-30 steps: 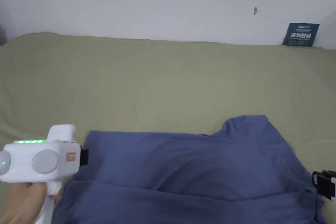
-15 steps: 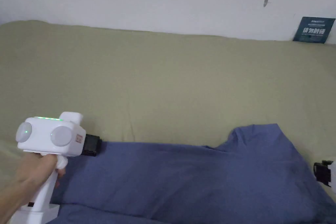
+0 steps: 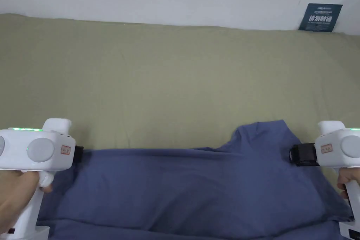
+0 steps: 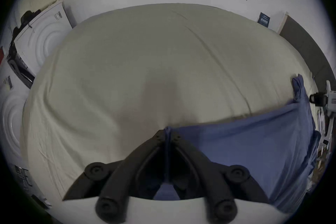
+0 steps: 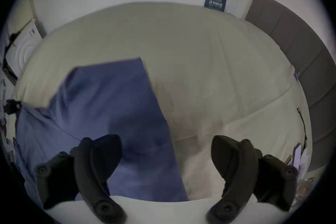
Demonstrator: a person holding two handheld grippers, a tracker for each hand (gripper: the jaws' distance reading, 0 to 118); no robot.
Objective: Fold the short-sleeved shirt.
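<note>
A blue short-sleeved shirt [image 3: 197, 184] is spread across the near part of an olive-green bed [image 3: 175, 82], its far edge drawn nearly straight, with one sleeve raised near the right. Its left corner is pinched between the closed jaws of the left gripper [image 4: 168, 134]. The right gripper [image 5: 166, 152] is held wide apart over the sleeve edge.

Soft, even indoor light in head view; no glare, pic fairly sharp. Both gripper views dimmer w/ heavy fisheye bend and black vignette at corners. Motion blur smears the shirt [image 5: 109, 109] edge in right gripper view. Faint shadow on sheet [image 4: 160, 88] just beyond left gripper [image 4: 167, 134]; near jaws out of focus.
</note>
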